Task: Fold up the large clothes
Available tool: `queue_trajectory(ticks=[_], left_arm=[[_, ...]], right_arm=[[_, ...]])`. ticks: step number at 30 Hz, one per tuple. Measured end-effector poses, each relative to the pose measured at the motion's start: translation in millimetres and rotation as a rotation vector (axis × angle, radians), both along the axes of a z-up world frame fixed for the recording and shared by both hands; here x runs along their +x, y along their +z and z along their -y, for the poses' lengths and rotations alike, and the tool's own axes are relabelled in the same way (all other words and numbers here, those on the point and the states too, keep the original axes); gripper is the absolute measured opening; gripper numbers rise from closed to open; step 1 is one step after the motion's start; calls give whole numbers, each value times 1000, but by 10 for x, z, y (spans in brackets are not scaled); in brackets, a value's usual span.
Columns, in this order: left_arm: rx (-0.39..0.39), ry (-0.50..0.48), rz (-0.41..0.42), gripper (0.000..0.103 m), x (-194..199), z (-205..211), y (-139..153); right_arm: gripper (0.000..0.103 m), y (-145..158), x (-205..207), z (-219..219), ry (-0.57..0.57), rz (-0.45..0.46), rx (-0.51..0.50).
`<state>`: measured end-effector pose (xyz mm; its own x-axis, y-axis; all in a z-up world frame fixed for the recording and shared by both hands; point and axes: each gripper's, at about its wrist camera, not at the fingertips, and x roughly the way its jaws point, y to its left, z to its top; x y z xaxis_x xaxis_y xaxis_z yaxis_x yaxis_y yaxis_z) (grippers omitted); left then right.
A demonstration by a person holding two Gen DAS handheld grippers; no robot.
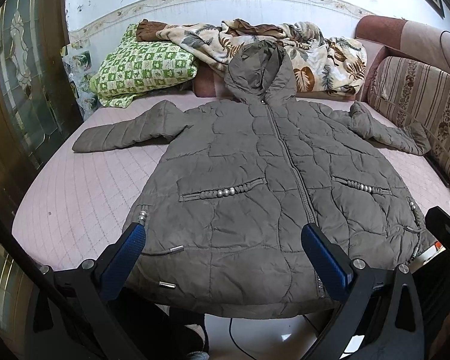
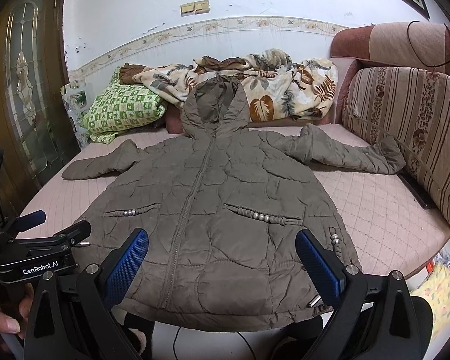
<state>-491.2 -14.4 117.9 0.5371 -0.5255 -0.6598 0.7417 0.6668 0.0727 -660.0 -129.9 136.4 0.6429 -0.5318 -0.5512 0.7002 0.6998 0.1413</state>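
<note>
Quilted taupe coat (image 1: pixel 255 186) lies flat, zip up, on the pink bed (image 1: pixel 75 198); folding looks unstarted. Left gripper (image 1: pixel 223 258) and right gripper (image 2: pixel 222 262) hover over the hem, jaws wide, empty; next likely a sleeve (image 1: pixel 123 132) pinch

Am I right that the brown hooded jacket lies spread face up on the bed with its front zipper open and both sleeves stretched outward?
Not quite: the jacket has its zipper closed up to the hood, as both wrist views show. The rest holds: it lies face up on the bed, sleeves outward.
</note>
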Motion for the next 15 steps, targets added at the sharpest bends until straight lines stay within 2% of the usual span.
queue_trajectory(ticks=[8,15], left_arm=[[0,-4,-1,103,5,-12,-16],[8,-8,-8,103,36,-18,-62]], right_arm=[[100,-37,-1,13,8,12,-1],[100,-77,-17,91,7,26,45]])
